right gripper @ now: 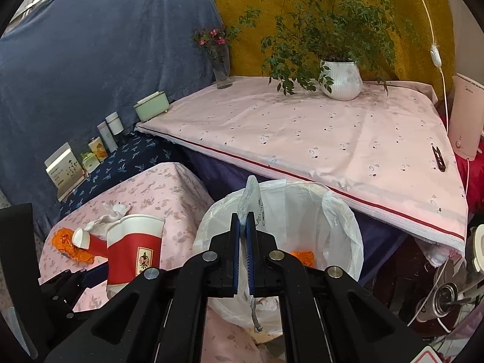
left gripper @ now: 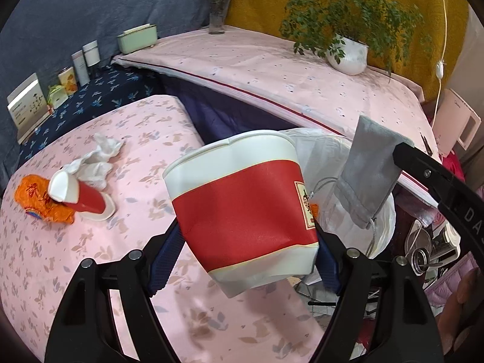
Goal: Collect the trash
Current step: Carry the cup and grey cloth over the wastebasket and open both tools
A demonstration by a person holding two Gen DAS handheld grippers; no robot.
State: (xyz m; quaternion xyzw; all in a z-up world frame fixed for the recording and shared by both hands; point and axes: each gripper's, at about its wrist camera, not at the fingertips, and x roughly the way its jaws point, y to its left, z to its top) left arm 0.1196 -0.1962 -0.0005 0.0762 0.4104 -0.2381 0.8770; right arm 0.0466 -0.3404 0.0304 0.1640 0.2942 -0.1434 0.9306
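**A:** What's closest, and what can't you make out?

**B:** The left gripper (left gripper: 248, 254) has its blue pads pressed on both sides of a red and white paper cup (left gripper: 242, 205), held tilted above the pink flowered table (left gripper: 45, 257). The cup's base hides the pad on the right side. Its cream label has a dark emblem, too small to read.

**A:** And the other hand?

**B:** The right gripper (right gripper: 243, 251) is clamped tight on a grey cloth pouch (left gripper: 367, 169), whose cord dangles over the bin bag (right gripper: 341, 211). From its own camera the pouch is mostly hidden between the pads. Faint dark print shows on it, unreadable. On the arm, cut off at the edge, I read only "DA".

**A:** Where's the rest of the trash?

**B:** Something orange (right gripper: 304, 257) lies in the white-lined bin, partly hidden. On the table, a second red cup (left gripper: 78, 193) lies on its side, against an orange wrapper (left gripper: 39, 202) and beside crumpled tissue (left gripper: 96, 160). The wrapper's pattern can't be read.

**A:** Farther back?

**B:** Boxes (left gripper: 27, 103) and tins along the blue cloth, print illegible. Then a green box (left gripper: 137, 39), a flower vase (left gripper: 217, 12) and a potted plant (left gripper: 351, 54) on the pink sheet.
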